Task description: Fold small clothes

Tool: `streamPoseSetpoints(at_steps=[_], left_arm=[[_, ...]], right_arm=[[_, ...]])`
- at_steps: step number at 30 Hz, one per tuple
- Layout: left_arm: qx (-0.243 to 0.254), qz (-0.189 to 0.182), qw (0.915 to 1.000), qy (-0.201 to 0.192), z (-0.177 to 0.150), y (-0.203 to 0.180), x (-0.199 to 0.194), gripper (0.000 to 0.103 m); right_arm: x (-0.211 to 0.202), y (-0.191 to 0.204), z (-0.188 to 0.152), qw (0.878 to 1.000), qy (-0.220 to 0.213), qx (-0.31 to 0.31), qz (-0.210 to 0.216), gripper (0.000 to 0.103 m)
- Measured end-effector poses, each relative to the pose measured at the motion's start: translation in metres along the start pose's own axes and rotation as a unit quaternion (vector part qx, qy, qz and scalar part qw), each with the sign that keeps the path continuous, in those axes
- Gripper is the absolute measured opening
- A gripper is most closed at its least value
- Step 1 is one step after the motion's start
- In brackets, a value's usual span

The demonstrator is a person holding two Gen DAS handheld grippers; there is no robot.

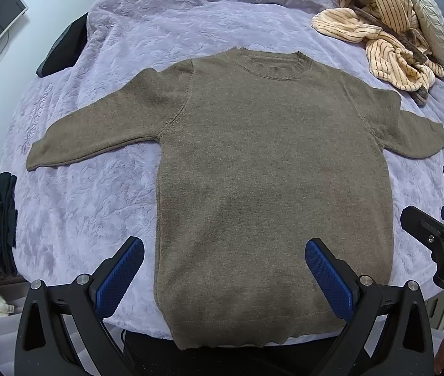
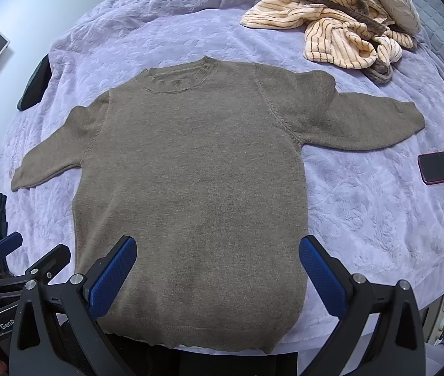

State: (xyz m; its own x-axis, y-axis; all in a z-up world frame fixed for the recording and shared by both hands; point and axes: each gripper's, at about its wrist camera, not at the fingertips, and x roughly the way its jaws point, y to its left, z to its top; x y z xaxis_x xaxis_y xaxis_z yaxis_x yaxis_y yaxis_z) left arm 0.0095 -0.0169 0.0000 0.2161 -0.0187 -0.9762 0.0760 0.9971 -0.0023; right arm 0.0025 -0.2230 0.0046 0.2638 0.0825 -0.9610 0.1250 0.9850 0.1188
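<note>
A small brown knit sweater [image 1: 269, 163] lies flat on the lavender bedspread [image 1: 96, 206], collar far, both sleeves spread out, hem at the near bed edge. It also shows in the right wrist view [image 2: 190, 188]. My left gripper [image 1: 222, 250] is open and empty, hovering over the sweater's lower left part. My right gripper [image 2: 215, 247] is open and empty over the lower part of the sweater. The right gripper also shows at the right edge of the left wrist view [image 1: 435, 235]; the left gripper shows at the lower left of the right wrist view [image 2: 15, 257].
A crumpled cream striped garment [image 1: 378, 25] and a silvery pillow [image 1: 431, 18] lie at the far right. A dark phone with a red case [image 2: 441, 166] lies right of the sweater. Dark clothes [image 1: 1, 219] hang off the bed's left side.
</note>
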Motion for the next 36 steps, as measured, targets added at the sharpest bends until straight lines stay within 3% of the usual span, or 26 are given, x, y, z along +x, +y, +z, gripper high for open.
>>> streamPoseSetpoints(at_steps=[13, 28, 36], left_arm=[[-0.019, 0.024, 0.9994, -0.019, 0.002, -0.003, -0.016, 0.103], [-0.05, 0.077, 0.9956, -0.019, -0.015, -0.01, -0.027, 0.103], [-0.037, 0.045, 0.9981, -0.019, -0.011, 0.0, -0.023, 0.103]], right_arm=[[-0.004, 0.001, 0.003, 1.0, -0.005, -0.02, 0.018, 0.103], [0.006, -0.007, 0.006, 0.997, 0.003, -0.051, 0.057, 0.103], [0.011, 0.006, 0.011, 0.997, 0.008, -0.045, 0.06, 0.103]])
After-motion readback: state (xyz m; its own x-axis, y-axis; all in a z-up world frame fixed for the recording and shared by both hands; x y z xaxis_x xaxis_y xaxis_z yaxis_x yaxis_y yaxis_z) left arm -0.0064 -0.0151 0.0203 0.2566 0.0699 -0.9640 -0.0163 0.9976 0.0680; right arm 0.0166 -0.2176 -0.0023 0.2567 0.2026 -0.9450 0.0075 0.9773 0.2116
